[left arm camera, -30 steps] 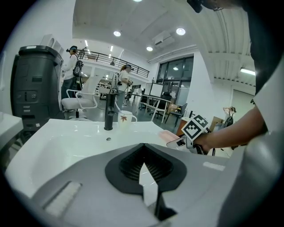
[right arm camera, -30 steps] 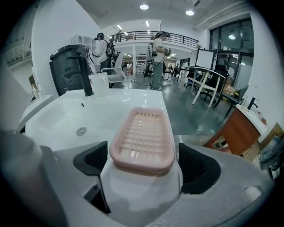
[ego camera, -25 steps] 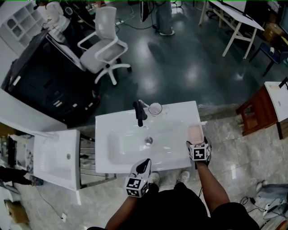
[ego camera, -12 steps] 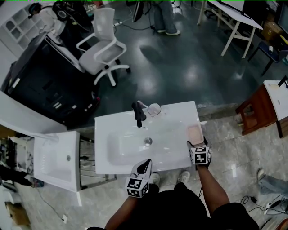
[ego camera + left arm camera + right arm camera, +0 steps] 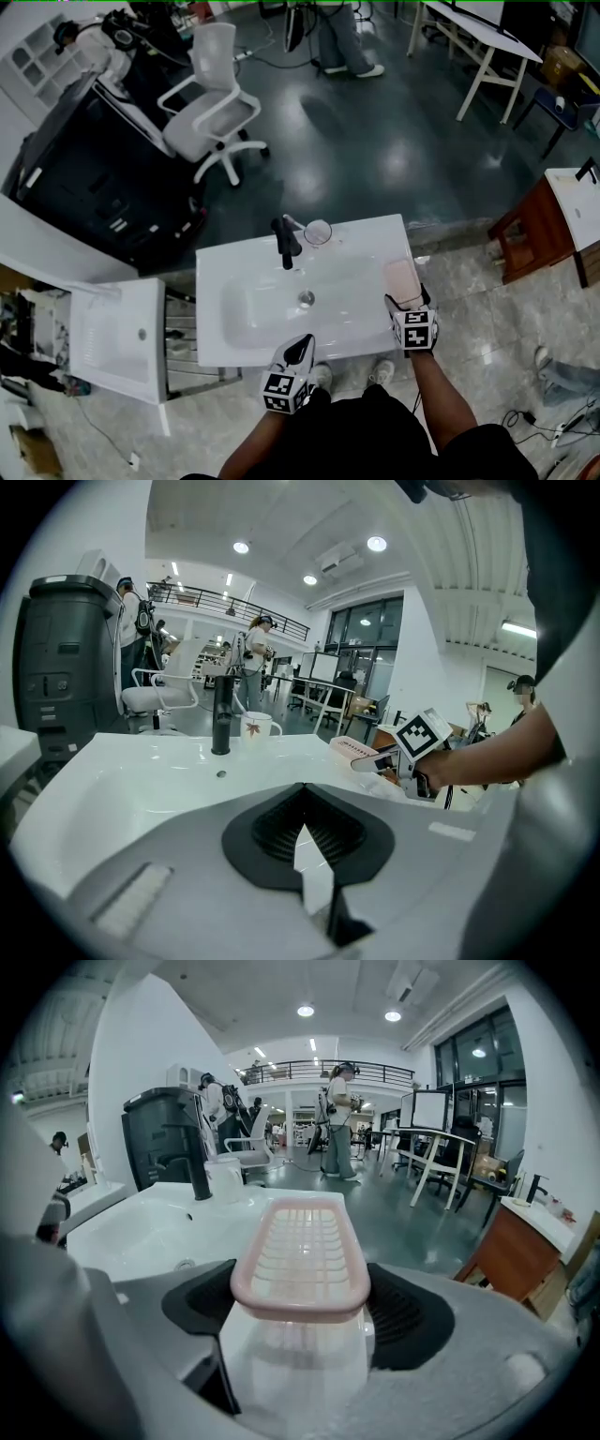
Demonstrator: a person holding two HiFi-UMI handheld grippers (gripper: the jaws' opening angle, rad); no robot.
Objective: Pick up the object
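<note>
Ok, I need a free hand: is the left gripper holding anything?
No, the left gripper has its jaws closed together in its own view, with nothing between them.

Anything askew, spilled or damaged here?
Nothing stands out. The pink tray sits level on the right ledge of the sink, between the fingers of the right gripper; the cup stands upright beside the faucet, nothing spilled.

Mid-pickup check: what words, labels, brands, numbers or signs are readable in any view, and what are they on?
Nothing in any view reads as text.
On the marker cubes: black-and-white square patterns only, no letters or digits.
On the mug: a reddish leaf-like motif, no words.
On the pink basket: no label visible.
</note>
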